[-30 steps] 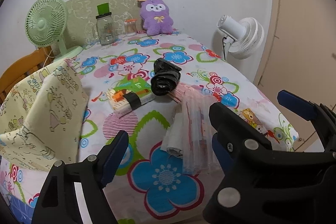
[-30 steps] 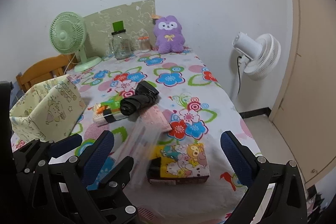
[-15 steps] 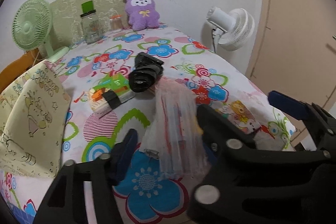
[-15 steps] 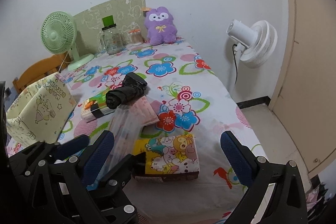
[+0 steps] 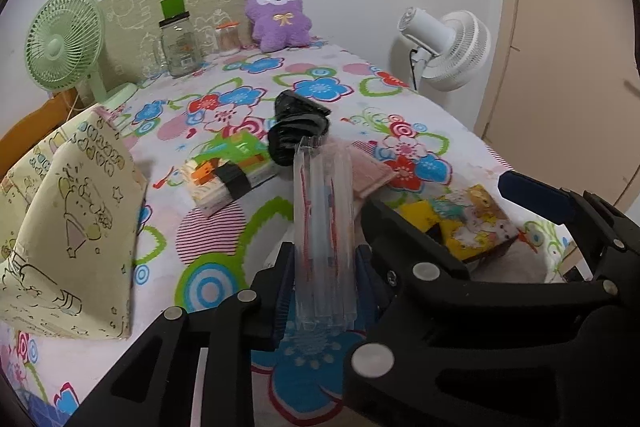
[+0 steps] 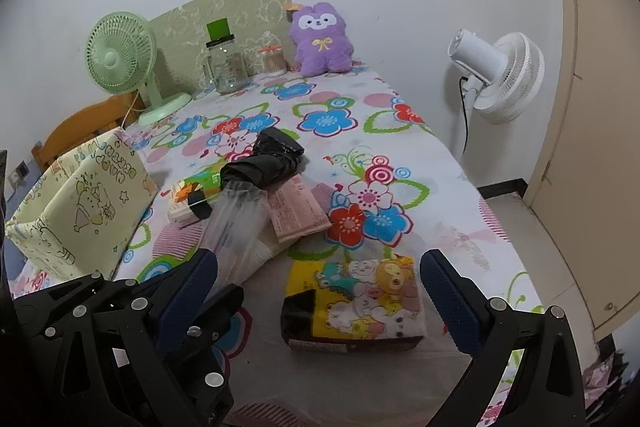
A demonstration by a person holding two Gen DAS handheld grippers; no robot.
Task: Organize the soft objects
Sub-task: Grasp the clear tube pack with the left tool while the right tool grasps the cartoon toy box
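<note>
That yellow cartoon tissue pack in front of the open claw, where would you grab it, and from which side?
Grip the yellow cartoon tissue pack across its two long sides, coming down from above. It lies flat on the flowered tablecloth, printed face up, with bare cloth on both flanks. The open right gripper already straddles it, and the soft pack should probably yield to a squeeze.

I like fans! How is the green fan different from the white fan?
The green fan stands on the flowery table near the jar; the white fan stands beside the table, on a thin pole. The green fan shows its front grille; the white fan shows its back and motor. Both are round and caged.
</note>
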